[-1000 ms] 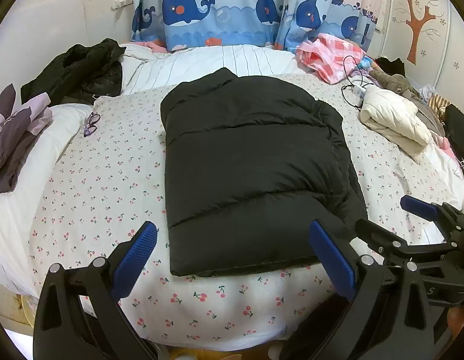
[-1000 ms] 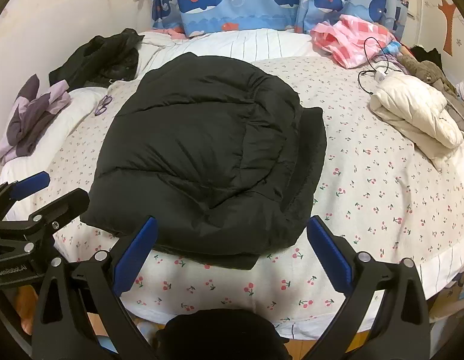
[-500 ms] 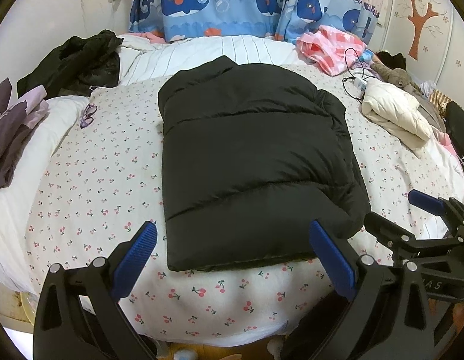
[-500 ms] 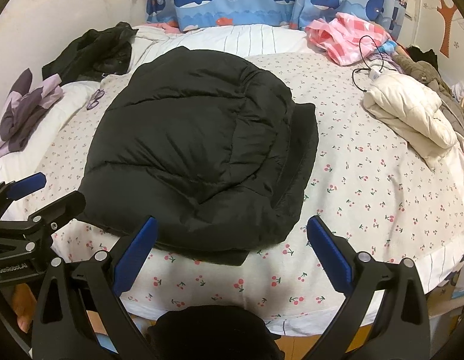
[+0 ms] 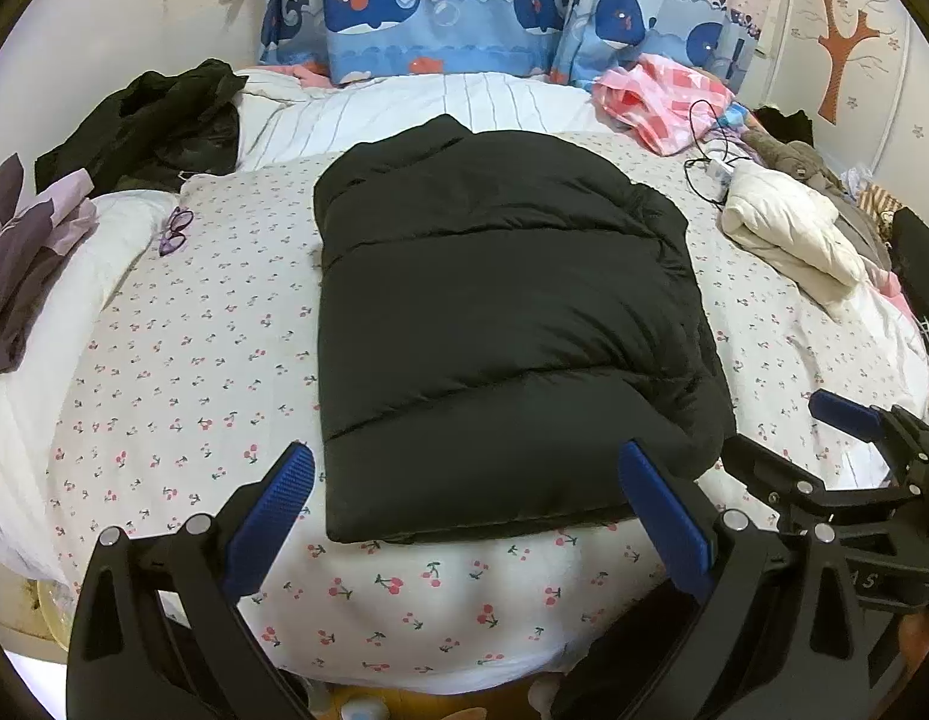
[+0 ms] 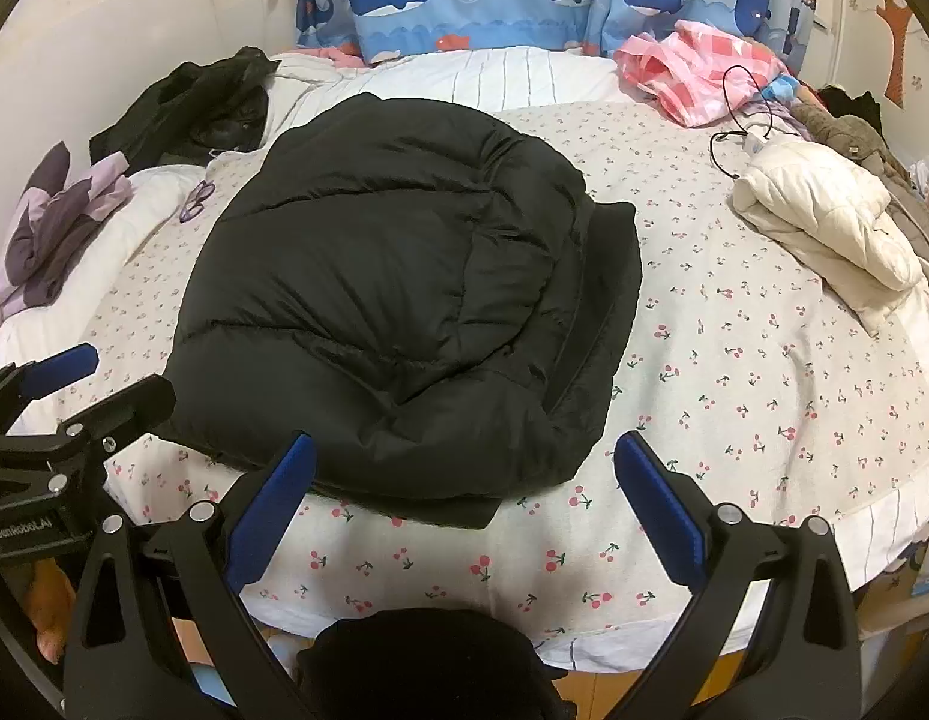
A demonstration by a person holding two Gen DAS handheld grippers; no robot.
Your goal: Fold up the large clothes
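Black puffer jacket (image 5: 494,324), folded into a rough rectangle, lay flat near the middle of the cherry-print bedspread (image 5: 182,372), collar end toward the whale-print curtain (image 5: 440,6). Left gripper (image 5: 464,504) hovered above the near edge of the bed, blue-padded jaws spread wide, nothing between them, clear of the jacket's hem. Right gripper (image 6: 464,498) held likewise at the near edge, jaws equally wide and empty, just short of the jacket's near right corner; seen from the left wrist at lower right (image 5: 848,438). Cream jacket (image 6: 824,210) rested bundled at the right side of the bed, well apart from the black one. Pink checked garment (image 6: 698,66) lay near the curtain, beside a black cable (image 6: 734,114). Dark garment (image 5: 158,120) and purple clothing (image 5: 26,240) heaped at the left side; purple glasses (image 5: 175,230) lay on the bedspread between those and the folded jacket.
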